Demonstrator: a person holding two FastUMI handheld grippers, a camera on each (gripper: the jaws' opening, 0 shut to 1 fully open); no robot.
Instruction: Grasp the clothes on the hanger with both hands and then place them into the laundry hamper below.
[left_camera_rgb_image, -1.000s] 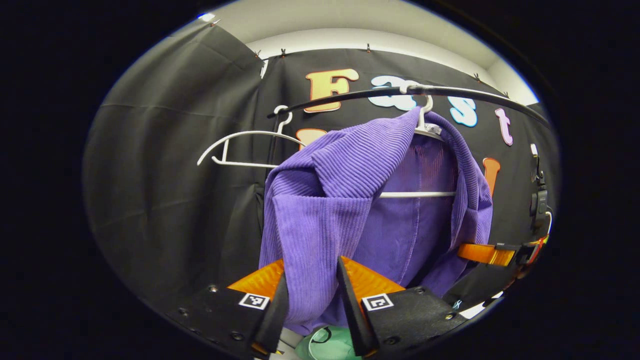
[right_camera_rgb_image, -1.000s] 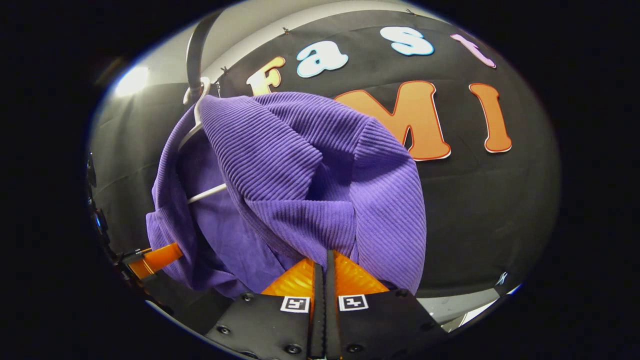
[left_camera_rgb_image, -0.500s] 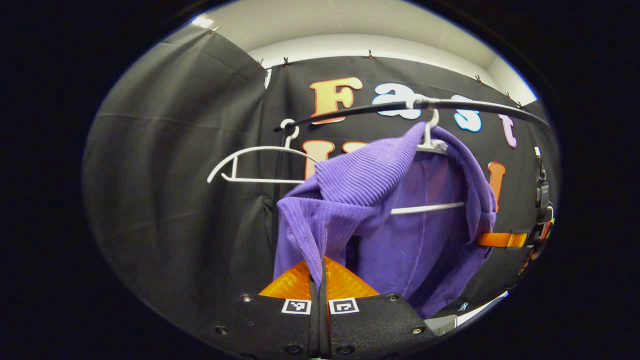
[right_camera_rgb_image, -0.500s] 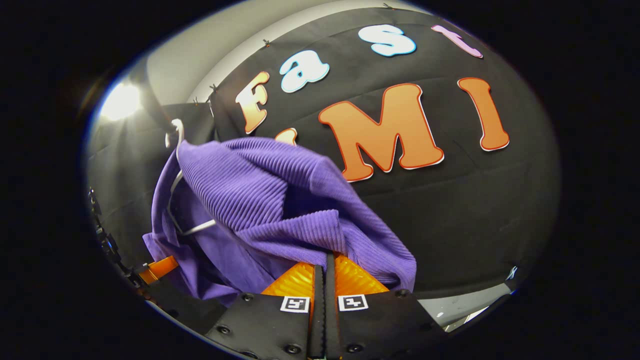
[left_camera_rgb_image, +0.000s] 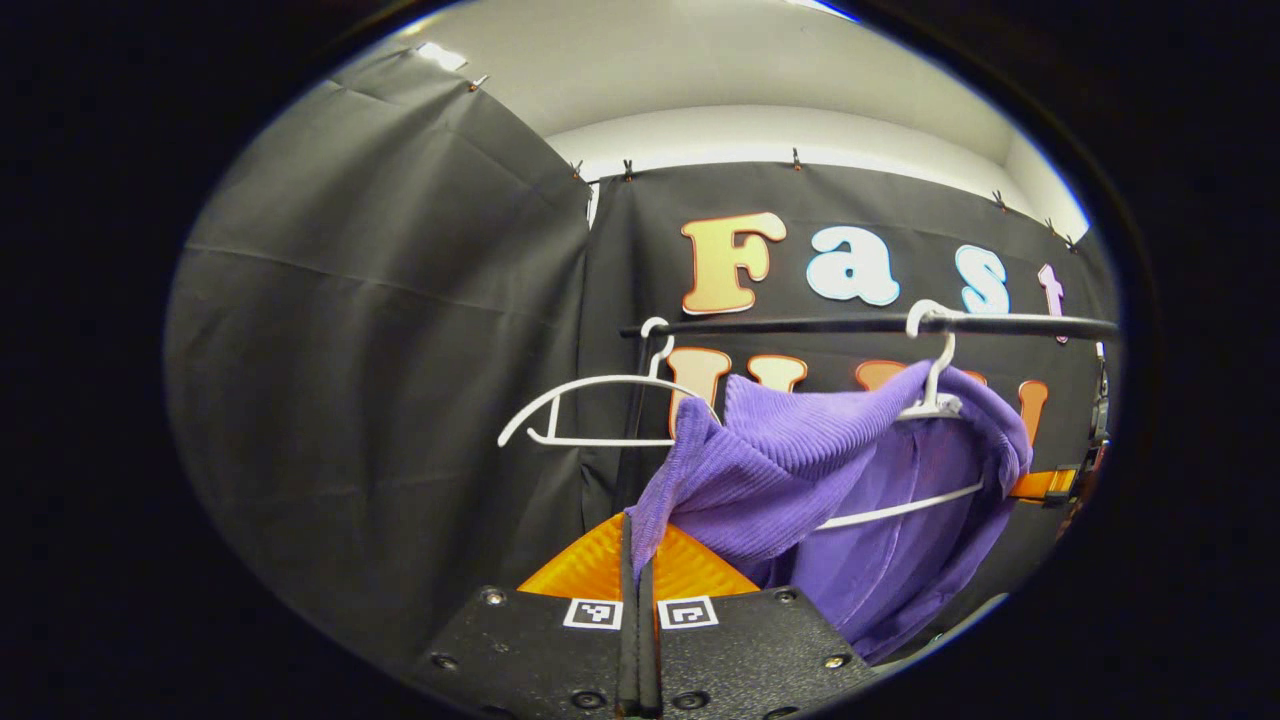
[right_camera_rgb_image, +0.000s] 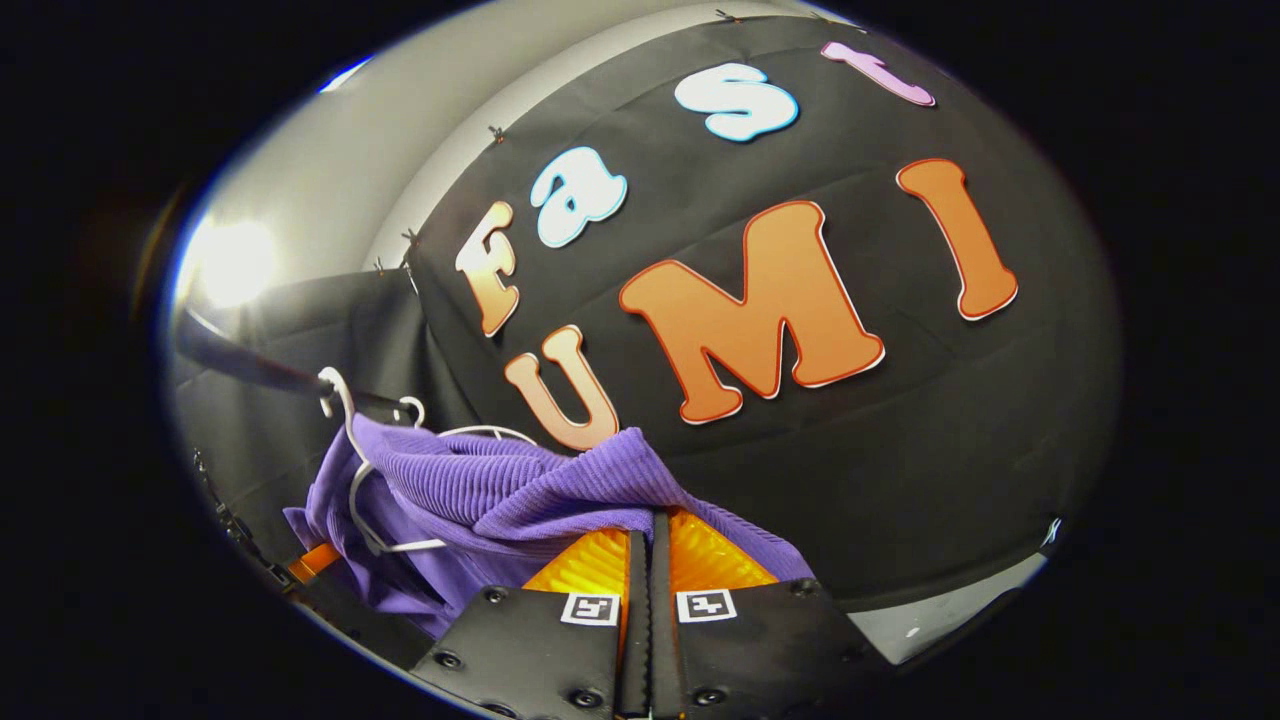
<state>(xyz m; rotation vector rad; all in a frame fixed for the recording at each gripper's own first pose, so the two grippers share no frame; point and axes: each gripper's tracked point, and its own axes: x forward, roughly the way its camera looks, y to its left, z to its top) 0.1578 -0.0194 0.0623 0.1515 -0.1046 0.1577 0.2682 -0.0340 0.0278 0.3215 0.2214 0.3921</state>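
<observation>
Both tools clamped on purple garment (left_camera_rgb_image: 800, 470): left tool (left_camera_rgb_image: 637, 560), right tool (right_camera_rgb_image: 650, 555). Now pulled further off white hanger (left_camera_rgb_image: 925, 400) on rail (left_camera_rgb_image: 800, 326); nearly free, hamper drop next.

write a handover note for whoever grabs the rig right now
Left tongs: shut on the top, pinching its edge.
Right tongs: shut on the top too.
The top is partly on its hanger, which hooks on the rail. A bare hanger hangs beside it.
Done: both grasps.
Left: pull the top free of the hanger, lower it into the hamper.
</observation>
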